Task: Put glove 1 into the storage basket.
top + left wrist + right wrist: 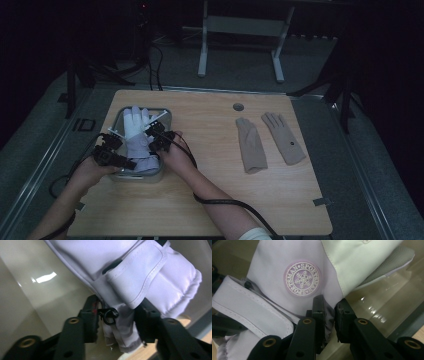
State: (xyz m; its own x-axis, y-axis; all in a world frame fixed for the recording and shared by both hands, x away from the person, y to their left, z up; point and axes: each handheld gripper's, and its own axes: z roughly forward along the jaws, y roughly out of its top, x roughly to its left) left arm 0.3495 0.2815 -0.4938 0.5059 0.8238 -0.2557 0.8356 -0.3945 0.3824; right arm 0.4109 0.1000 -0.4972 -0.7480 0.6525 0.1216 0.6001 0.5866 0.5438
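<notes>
**Padded ski glove going into the tray**

We have the pale lilac ski glove (135, 137) lying in the clear plastic tray (167, 116) at the left of the table (210, 190), with both grippers down at its cuff end.

Our left gripper (111, 150) has its jaws partly open. In the left gripper view the gathered cuff fabric and a small black clip ring (110, 315) sit between them; one jaw touches the cloth, but we cannot tell whether the pads press on it. Our right gripper (159, 137) has its jaws close together on a fold of the glove's edge, just below the round snowflake badge (302, 278), and it looks pinched there.

We judge the glove light, soft and thickly padded. It will sag and fold rather than hold a shape, and its smooth shell may slip in a shallow pinch. The stitched wrist strap (140, 277) and the cuff hem are the firmest places to take hold, so we would grip there, not the puffy back.

Its long axis runs along the tray's length. The fingers (134, 116) point away from us toward the far end, and the cuff lies nearest us, badge side up.

A pair of thin beige gloves (270, 141) lies well apart on the right.
</notes>
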